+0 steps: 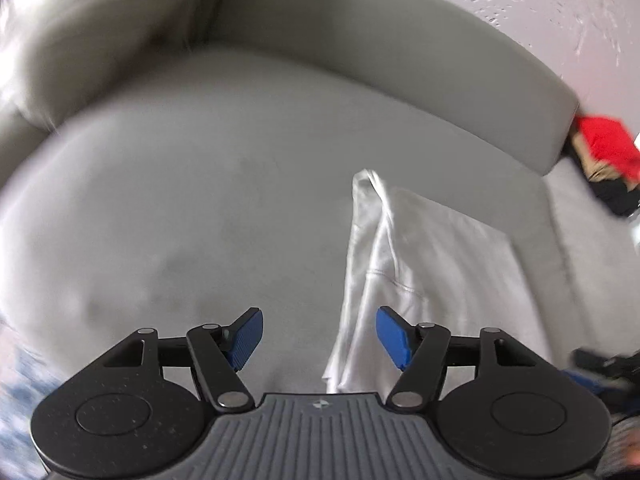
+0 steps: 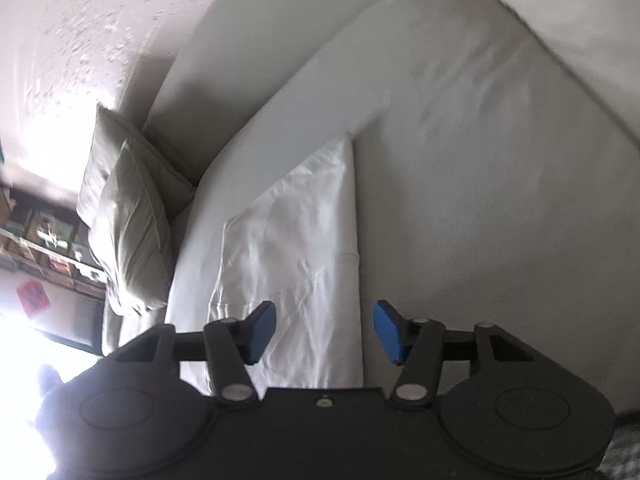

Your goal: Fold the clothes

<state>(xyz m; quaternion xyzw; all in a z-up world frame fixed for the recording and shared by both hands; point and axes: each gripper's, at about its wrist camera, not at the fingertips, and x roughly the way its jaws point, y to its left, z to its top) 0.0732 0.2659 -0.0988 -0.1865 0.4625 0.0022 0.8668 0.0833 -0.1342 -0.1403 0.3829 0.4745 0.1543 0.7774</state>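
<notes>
A white garment (image 1: 424, 264) lies flat on the grey sofa seat (image 1: 180, 208), folded lengthwise into a long strip with a seam across it. In the right wrist view the same white garment (image 2: 304, 256) runs away from the camera with a straight right edge. My left gripper (image 1: 319, 336) is open above the seat, just left of the garment's near edge, holding nothing. My right gripper (image 2: 324, 330) is open over the garment's near end, with nothing between its blue pads (image 2: 262, 330).
The sofa backrest (image 1: 360, 68) curves behind the seat. Two grey cushions (image 2: 128, 224) lean at the sofa's far end. A red item (image 1: 608, 144) and dark things lie beyond the sofa arm. A textured wall (image 2: 80, 40) and shelves (image 2: 44, 248) stand behind.
</notes>
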